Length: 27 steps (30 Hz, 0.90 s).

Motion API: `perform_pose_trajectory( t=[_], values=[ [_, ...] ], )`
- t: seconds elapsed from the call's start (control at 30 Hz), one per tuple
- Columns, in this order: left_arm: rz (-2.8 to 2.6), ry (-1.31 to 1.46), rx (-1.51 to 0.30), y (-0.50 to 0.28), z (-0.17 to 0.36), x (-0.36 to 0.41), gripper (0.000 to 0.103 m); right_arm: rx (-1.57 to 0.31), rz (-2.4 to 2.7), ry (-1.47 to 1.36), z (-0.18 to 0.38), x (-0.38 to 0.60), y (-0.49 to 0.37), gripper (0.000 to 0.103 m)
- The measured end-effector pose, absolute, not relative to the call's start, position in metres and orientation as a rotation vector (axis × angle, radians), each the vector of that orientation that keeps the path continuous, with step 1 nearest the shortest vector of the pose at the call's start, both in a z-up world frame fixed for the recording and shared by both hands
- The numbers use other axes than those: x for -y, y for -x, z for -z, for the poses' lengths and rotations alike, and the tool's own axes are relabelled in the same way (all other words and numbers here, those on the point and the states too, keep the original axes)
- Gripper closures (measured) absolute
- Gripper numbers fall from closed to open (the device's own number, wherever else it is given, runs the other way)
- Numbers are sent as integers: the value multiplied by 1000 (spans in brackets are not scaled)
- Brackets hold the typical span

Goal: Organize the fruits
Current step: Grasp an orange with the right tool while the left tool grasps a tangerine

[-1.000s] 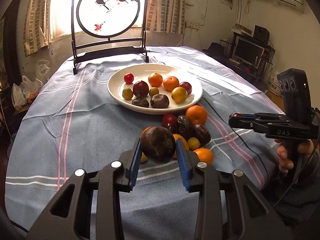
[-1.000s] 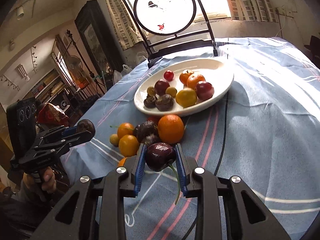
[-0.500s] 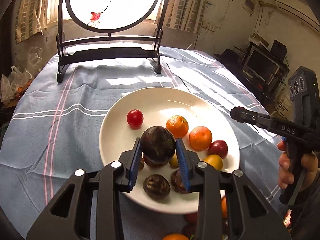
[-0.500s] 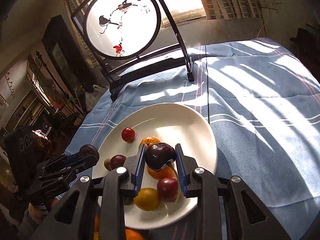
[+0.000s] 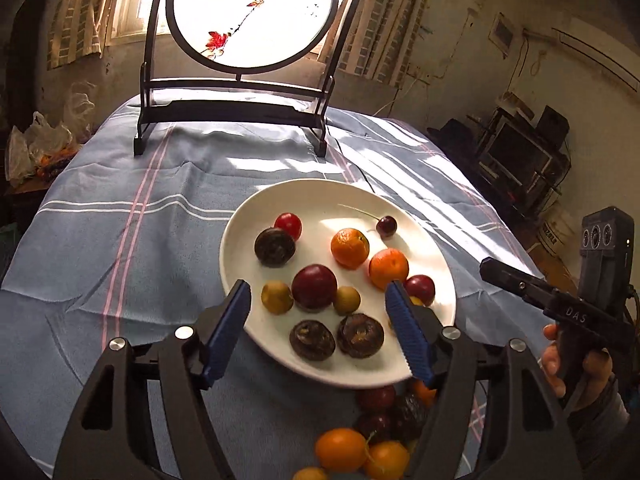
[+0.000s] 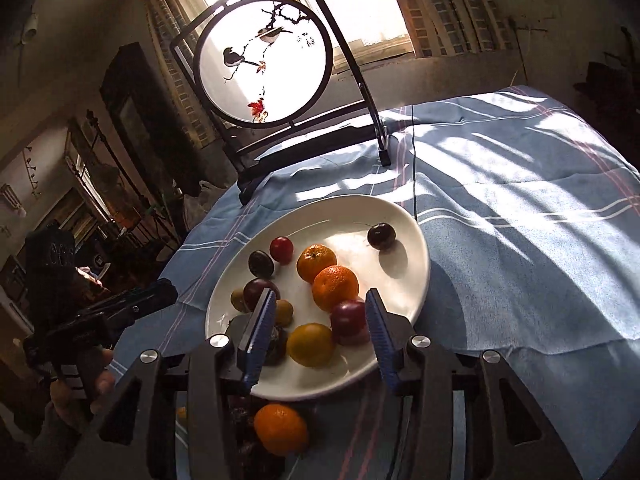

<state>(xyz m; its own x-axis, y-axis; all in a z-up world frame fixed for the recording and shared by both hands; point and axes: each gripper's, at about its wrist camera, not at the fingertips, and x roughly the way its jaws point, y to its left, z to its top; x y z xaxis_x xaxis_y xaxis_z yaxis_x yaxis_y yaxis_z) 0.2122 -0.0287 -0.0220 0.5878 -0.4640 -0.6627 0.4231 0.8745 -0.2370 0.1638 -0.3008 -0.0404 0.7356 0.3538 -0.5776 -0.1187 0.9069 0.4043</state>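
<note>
Loose fruit pile (image 5: 372, 436) fullest beneath left tool (image 5: 320, 320).

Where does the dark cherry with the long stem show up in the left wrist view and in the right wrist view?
Left wrist view: the stemmed cherry lies at the far right of the white plate, beyond the two oranges.
Right wrist view: it sits alone near the plate's far right rim.
Shared landmark: the round bird screen standing behind the plate.
</note>
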Motion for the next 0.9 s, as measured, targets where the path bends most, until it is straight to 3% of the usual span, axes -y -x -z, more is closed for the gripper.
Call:
perform_pose_trajectory(
  t=[0.4, 0.53, 0.67, 0.7, 0.73, 0.9],
  values=[
    [545, -107, -870, -107, 84, 1, 37, -747, -250, -353, 91, 290, -59, 52],
    [517, -133, -913, -116, 98, 5, 53, -759, -266, -357, 93, 284, -53, 52],
    [506, -155, -914, -125, 102, 15, 59, -758, -325, -300, 87, 264, -42, 52],
    [523, -137, -919, -126, 101, 15, 64, -768, -343, -282, 87, 258, -41, 52],
    [537, -134, -921, -127, 101, 16, 77, -779, -364, -267, 87, 253, -40, 53],
    [540, -146, -849, -106, 93, 16, 77, -806, -452, -164, 87, 219, -36, 56]
  ],
)
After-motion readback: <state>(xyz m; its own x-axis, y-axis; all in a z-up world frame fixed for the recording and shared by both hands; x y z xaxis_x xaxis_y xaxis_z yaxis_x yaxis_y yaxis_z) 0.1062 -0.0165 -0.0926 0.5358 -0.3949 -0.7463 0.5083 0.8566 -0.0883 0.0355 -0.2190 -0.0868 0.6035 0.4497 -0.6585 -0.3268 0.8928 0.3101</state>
